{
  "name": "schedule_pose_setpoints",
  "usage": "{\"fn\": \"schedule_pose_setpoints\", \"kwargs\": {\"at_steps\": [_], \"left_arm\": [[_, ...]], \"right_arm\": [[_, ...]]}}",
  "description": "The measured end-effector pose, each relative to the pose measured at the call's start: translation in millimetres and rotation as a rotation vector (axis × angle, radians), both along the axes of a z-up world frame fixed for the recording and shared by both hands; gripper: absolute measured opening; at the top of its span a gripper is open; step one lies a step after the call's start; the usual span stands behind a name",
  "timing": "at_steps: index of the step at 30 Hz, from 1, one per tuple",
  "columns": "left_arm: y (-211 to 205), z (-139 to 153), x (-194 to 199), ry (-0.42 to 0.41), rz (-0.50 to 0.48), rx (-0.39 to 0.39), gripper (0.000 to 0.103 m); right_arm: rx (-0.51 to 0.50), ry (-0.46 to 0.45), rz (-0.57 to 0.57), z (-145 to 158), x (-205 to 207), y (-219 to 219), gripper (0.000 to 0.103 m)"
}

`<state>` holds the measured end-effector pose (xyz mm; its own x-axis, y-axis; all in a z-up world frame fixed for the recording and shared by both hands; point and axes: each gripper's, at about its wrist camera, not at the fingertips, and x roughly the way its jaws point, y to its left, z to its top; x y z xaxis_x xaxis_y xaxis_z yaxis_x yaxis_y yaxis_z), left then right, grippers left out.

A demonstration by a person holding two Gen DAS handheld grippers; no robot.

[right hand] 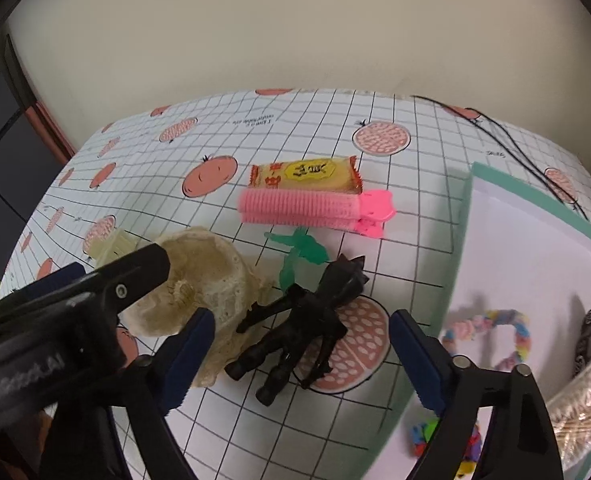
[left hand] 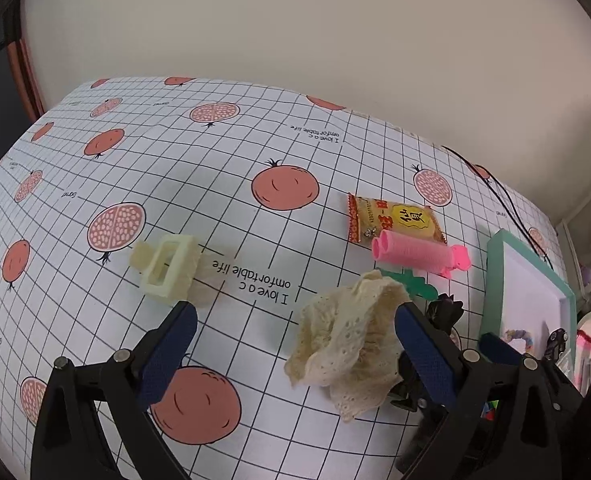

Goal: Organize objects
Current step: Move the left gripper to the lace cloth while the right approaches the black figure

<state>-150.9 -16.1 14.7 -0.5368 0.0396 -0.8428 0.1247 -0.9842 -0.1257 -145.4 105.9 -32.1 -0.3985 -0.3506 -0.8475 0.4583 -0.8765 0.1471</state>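
Left wrist view, left to right: cream hair claw (left hand: 167, 268) centre-left; left gripper (left hand: 295, 328) spread apart, lace scrunchie (left hand: 347, 344) against right finger; pink roller (left hand: 415, 256) upper right. Right wrist view: right gripper (right hand: 301, 336) spread apart around black figurine (right hand: 303, 316); tray (right hand: 535, 216) far right.

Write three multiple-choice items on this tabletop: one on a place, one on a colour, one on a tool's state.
1. What lies between the right tool's fingers?
A. black figurine
B. snack packet
C. cream hair claw

2. What colour is the hair roller clip?
A. blue
B. pink
C. white

3. How does the left tool stand?
A. shut on the roller
B. open
C. out of sight

Answers: 1 A, the black figurine lies on the tablecloth between the open fingers. 2 B, its bristles are pink. 3 B, its fingers stand apart, the cream lace scrunchie beside one.
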Motion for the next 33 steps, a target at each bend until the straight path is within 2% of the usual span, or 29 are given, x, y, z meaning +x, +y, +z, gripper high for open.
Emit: {"fn": "schedule_pose_setpoints", "kwargs": {"at_steps": [8,16,24,33], "left_arm": [[15.0,-15.5,-5.4,-0.032,-0.029,-0.036,0.095],[11.0,-25.3,-8.2,-0.047,-0.004,-0.024,0.094],[3.1,-36.3,-11.4,-0.082,0.024,0.020,0.094],[7.5,-42.9,-12.8,-0.103,0.015,-0.010,0.093]], "right_arm": [[-0.028,-0.029,-0.008,-9.9,-5.8,3.3,0.082],[-0.026,-0.035,0.002,-10.6,-6.5,6.8,0.078],[-0.034,-0.045,0.016,-9.8,-8.1,14.8,0.076],[0.001,-0.025,0.053,-8.9,-4.9,14.0,0.075]]}}
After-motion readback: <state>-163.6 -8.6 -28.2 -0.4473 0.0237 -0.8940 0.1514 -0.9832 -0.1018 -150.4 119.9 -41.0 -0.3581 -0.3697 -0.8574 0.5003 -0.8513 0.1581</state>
